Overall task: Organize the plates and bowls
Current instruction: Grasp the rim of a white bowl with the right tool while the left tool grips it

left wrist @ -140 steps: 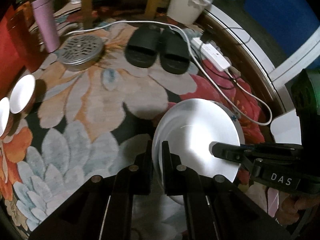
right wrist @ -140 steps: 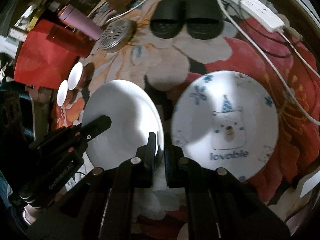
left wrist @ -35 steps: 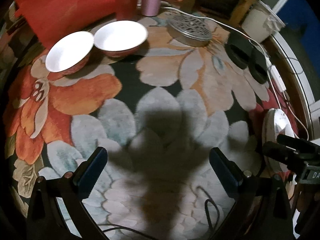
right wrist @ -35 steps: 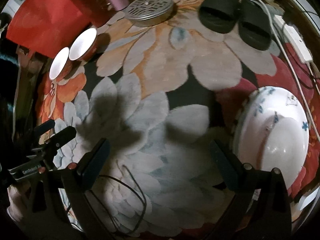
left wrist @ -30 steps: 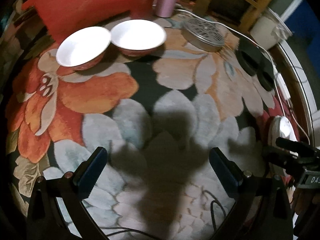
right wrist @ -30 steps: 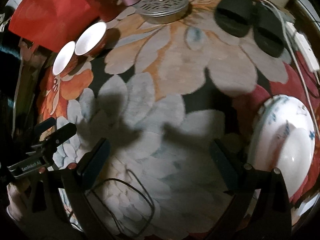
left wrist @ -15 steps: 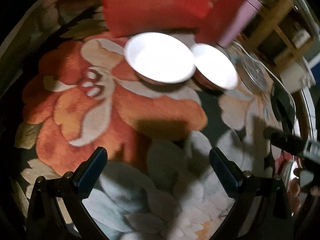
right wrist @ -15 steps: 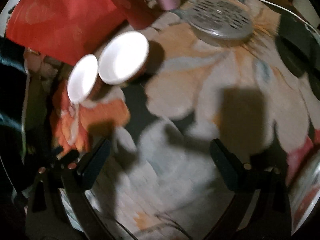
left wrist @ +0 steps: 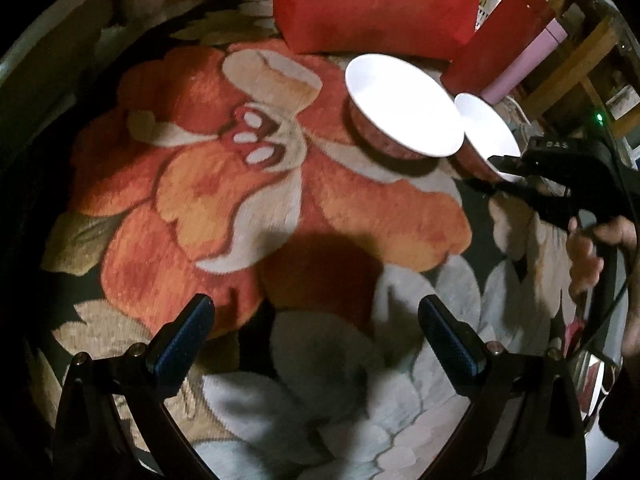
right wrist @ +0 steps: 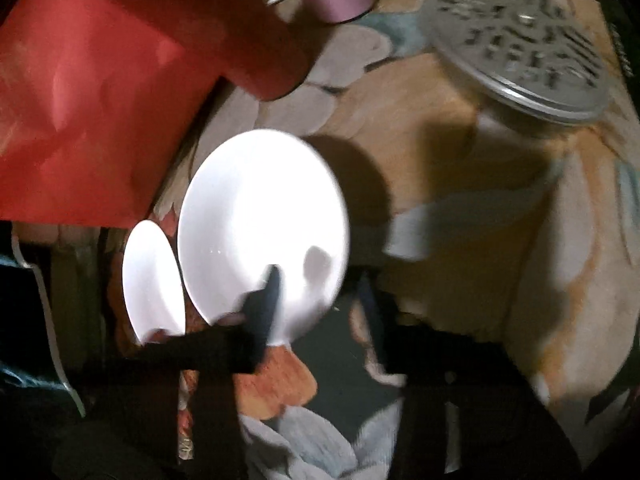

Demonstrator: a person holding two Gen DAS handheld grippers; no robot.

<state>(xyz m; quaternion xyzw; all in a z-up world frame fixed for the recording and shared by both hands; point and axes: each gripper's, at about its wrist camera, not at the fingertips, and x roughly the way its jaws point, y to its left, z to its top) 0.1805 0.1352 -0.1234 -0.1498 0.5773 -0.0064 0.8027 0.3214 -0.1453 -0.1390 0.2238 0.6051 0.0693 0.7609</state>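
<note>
The left gripper (left wrist: 316, 332) hangs over the flowered rug (left wrist: 248, 208), jaws wide apart, holding and touching nothing. Two white bowls sit side by side at one o'clock: the near bowl (left wrist: 402, 116) and the far bowl (left wrist: 486, 136). The right gripper (right wrist: 320, 292) straddles the far bowl's rim at about five o'clock, jaws parted, one finger (right wrist: 268, 292) inside, not clamped

the left gripper (left wrist: 316, 330) is hovering over a floral rug (left wrist: 240, 208), jaws standing wide apart with nothing between them. two white bowls are sitting side by side ahead: the near bowl (left wrist: 402, 110) and the far bowl (left wrist: 486, 132). the right gripper (left wrist: 506, 172) is reaching the far bowl's rim. a red cushion (left wrist: 376, 4) is lying behind.
</note>
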